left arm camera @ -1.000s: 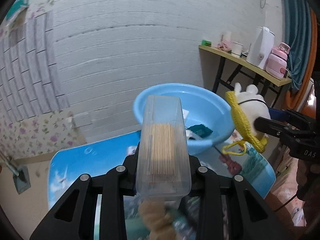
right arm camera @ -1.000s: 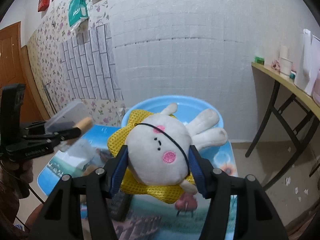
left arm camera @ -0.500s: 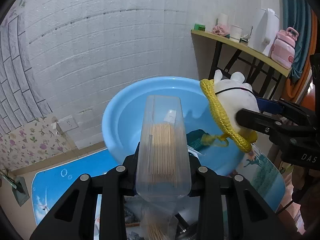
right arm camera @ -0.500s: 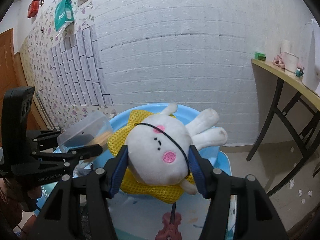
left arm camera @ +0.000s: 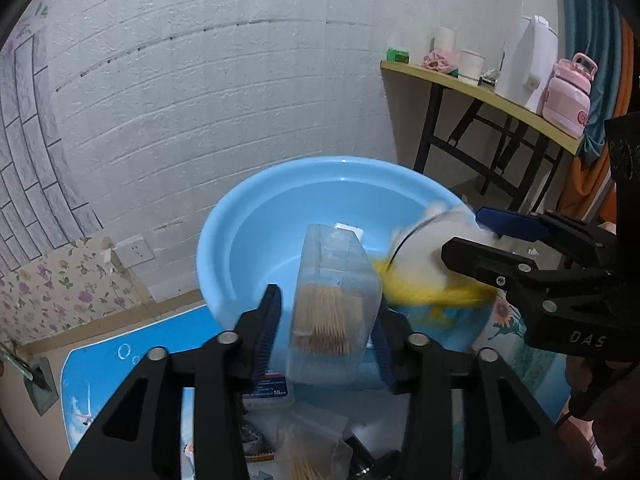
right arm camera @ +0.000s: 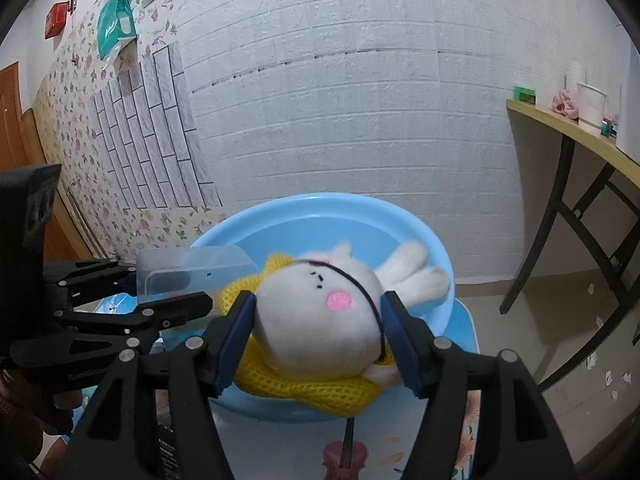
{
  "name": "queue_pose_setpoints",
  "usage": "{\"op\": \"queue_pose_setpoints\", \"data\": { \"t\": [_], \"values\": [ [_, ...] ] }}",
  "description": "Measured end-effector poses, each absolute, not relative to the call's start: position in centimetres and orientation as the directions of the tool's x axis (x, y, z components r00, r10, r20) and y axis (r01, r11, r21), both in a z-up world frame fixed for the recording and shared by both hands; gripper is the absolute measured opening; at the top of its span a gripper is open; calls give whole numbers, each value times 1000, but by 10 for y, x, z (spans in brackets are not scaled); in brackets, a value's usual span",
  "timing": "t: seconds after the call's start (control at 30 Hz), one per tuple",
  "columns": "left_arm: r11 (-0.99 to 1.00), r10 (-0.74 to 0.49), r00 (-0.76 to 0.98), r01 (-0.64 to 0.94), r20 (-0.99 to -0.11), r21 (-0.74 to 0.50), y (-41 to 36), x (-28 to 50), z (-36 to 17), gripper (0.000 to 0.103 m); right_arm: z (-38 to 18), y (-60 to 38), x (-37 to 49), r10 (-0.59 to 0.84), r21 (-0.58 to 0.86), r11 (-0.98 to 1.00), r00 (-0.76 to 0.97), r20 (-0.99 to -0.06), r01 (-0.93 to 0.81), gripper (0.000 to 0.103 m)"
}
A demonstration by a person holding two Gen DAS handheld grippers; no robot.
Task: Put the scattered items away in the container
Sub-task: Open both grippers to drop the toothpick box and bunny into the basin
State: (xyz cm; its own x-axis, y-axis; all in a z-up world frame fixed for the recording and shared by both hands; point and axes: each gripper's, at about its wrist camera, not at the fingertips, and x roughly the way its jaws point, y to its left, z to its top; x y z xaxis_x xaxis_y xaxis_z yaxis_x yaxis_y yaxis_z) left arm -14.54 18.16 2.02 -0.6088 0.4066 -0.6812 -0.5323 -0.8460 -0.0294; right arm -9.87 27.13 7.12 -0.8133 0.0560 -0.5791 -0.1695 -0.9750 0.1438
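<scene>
Blue plastic basin (left arm camera: 248,216) sits on the printed table (left arm camera: 100,364), and both grippers hang over its rim, each mid-release. Left gripper (left arm camera: 326,334): jaws opening, clear toothpick box (left arm camera: 332,312) between them and tilting; the left pad stands off it with a visible gap, the right pad looks barely touching, so the grip looks gone. Right gripper (right arm camera: 318,338): jaws opening too, white plush rabbit (right arm camera: 320,316) on its yellow mesh (right arm camera: 304,384) between the blue pads; rabbit is blurred in the left wrist view and looks to be slipping out, ears toward the far wall of the basin. To do this step well: hold both hands steady over the bowl's middle, not the near rim, until each item is fully clear of the pads. Widen the jaws enough that mesh does not snag a pad. Risk, my guess: the box may land on the near rim and tip out onto the table, since it sits close to that edge. More clutter (toothpick bag (left arm camera: 308,452), labelled pack (left arm camera: 268,390)) remains on the table under the left gripper for later.
</scene>
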Motion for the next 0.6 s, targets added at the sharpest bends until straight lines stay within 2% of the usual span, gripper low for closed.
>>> {"op": "queue_pose_setpoints", "data": {
  "t": [0.07, 0.33, 0.4, 0.6],
  "values": [
    [-848, 407, -616, -529, -675, -29, 178, -142, 24, 50, 74, 269, -96, 61, 140, -975, -819, -570, -170, 65],
    [-866, 390, -635, -499, -667, -32, 155, -120, 33, 51, 85, 258, -80, 73, 129, -976, -817, -572, -177, 65],
    [-872, 386, -640, -489, -664, -35, 149, -113, 35, 54, 87, 253, -75, 76, 125, -976, -814, -575, -180, 65],
    [-885, 373, -664, -464, -648, -34, 126, -85, 40, 86, 85, 240, -57, 86, 137, -968, -792, -605, -211, 65]
  ]
}}
